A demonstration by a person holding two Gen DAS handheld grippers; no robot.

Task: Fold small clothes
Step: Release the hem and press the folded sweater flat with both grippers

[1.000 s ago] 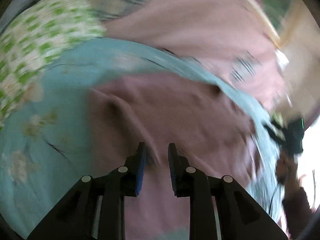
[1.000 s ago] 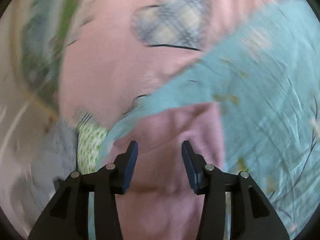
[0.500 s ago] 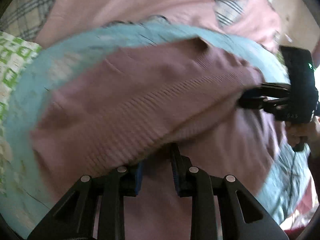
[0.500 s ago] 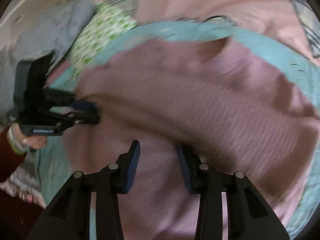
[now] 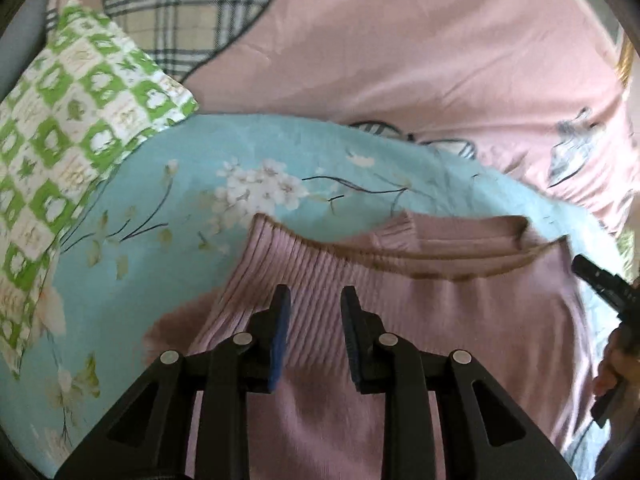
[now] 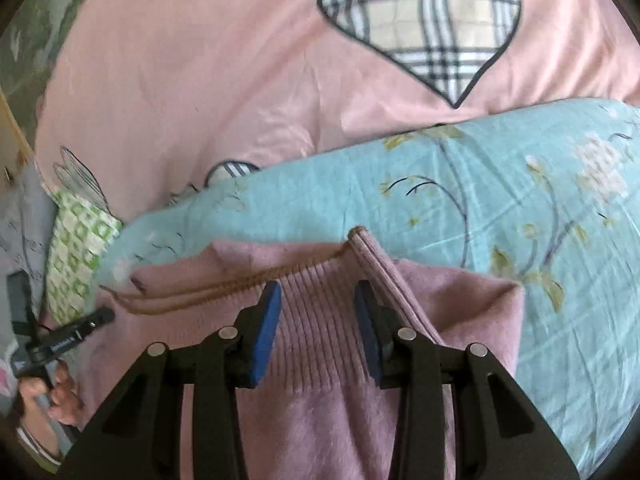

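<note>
Left wrist: left gripper (image 5: 312,320) jaws opening, above pink sweater (image 5: 440,320).

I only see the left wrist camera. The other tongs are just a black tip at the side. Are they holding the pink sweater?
Observer: No. The right tongs have just been closing a little, but they're open over the sweater's ribbed hem, with nothing pinched between them.
Operator: What's next to them?
Observer: A ribbed cuff lies right beside their right-hand finger.
</note>
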